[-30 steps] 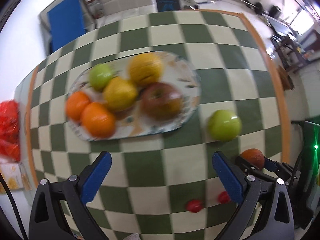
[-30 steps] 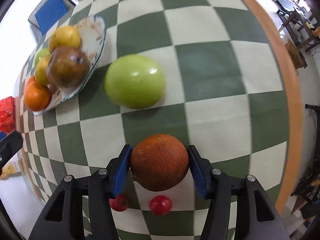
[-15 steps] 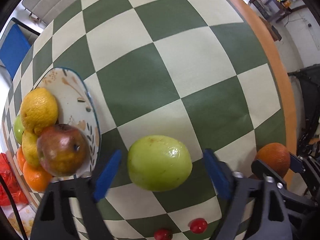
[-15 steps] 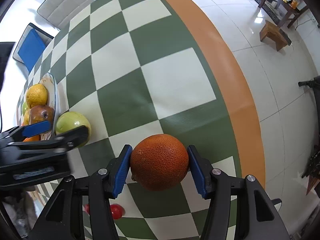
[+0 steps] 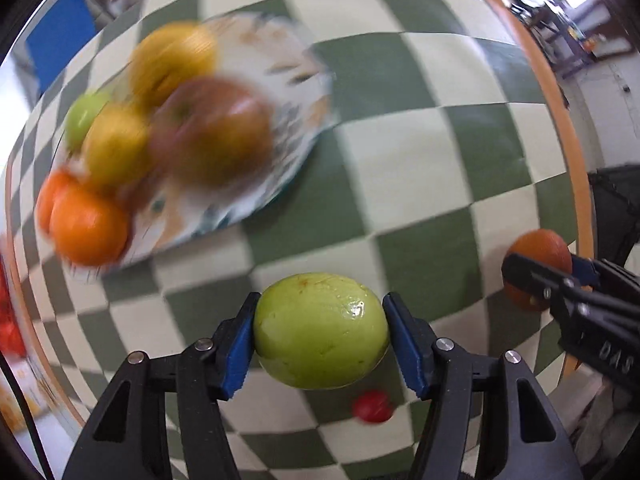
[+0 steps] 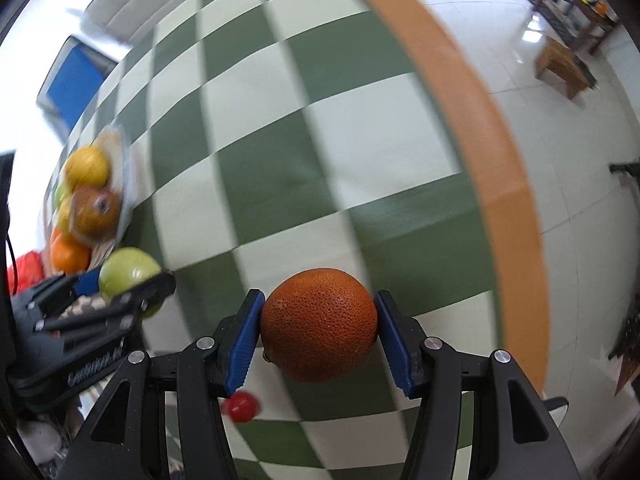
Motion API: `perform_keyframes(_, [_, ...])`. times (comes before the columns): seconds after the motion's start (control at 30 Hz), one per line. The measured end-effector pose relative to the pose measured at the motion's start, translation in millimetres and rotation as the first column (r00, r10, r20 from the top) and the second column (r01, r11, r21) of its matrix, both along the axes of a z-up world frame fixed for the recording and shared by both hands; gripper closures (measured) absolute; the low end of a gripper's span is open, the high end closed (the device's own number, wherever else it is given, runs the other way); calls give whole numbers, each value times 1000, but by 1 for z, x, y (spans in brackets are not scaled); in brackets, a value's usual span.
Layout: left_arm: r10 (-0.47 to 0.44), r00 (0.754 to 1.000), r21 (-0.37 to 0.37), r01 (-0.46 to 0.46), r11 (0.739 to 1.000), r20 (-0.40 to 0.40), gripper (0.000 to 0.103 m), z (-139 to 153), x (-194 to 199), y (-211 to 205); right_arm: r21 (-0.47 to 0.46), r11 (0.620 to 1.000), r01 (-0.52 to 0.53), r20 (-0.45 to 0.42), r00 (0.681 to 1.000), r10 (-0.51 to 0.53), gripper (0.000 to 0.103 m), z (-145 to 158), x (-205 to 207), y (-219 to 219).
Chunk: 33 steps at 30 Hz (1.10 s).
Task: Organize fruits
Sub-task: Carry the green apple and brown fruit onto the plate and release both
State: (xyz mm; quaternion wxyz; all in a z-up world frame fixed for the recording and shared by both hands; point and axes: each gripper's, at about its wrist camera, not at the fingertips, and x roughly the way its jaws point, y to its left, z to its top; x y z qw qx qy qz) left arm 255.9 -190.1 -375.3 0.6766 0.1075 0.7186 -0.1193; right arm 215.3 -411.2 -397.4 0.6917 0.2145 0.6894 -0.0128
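Observation:
My left gripper [image 5: 320, 340] is shut on a green apple [image 5: 321, 330] and holds it above the checkered table. My right gripper [image 6: 319, 332] is shut on a dark orange [image 6: 320, 324]; that orange also shows at the right of the left wrist view [image 5: 540, 254]. A patterned plate [image 5: 296, 80] at upper left holds several fruits: a brown-red apple [image 5: 214, 128], yellow citrus [image 5: 172, 60], a small green apple [image 5: 82, 118] and oranges [image 5: 86, 226]. The plate shows far left in the right wrist view [image 6: 120, 184], with the green apple [image 6: 124, 274] in front of it.
A red cherry tomato [image 5: 372, 406] lies on the table under the green apple; one also shows in the right wrist view [image 6: 239, 406]. The table's orange edge [image 6: 480, 140] runs along the right. A red bag [image 6: 24, 270] sits at far left.
My left gripper has closed on the green apple and lifted it, swinging back toward the plate. My right gripper still holds the orange and has turned slightly.

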Motion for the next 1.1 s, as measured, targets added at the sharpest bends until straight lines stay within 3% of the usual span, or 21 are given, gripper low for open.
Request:
perform_keyframes(0.13, [126,991,4,-126,992,-35,44,-10,-10,55,36,994,-100,14,995,100,44,-5,8,45])
perform_keyframes(0.27, [217,974,-6,-218,976,-65,44,-25,-12,82,32,986,-162,7,987,162,44,-15,11,74])
perform_keyframes(0.53, [230,971,-12,-232,973,-61,44,-31,-20,103,35,981,-193,-29,981,194,37,-20,3,80])
perform_keyframes(0.67, [230,972,-15,-231,973,-58,44,-28,-28,90,31,982,-186,-16,982,187,37,-17,-3,79])
perform_keyframes(0.77, [224,973,-19,-225,974,-60,44,-22,-35,88,14,981,-192,9,981,192,44,-14,-4,83])
perform_keyframes(0.87, [226,973,-37,-228,973,-53,44,-6,-28,89,-4,979,-205,26,978,205,44,-10,-4,90])
perform_keyframes(1.1, [282,959,-168,-276,946,8,44,65,-5,114,106,983,-152,94,985,143,45,21,19,91])
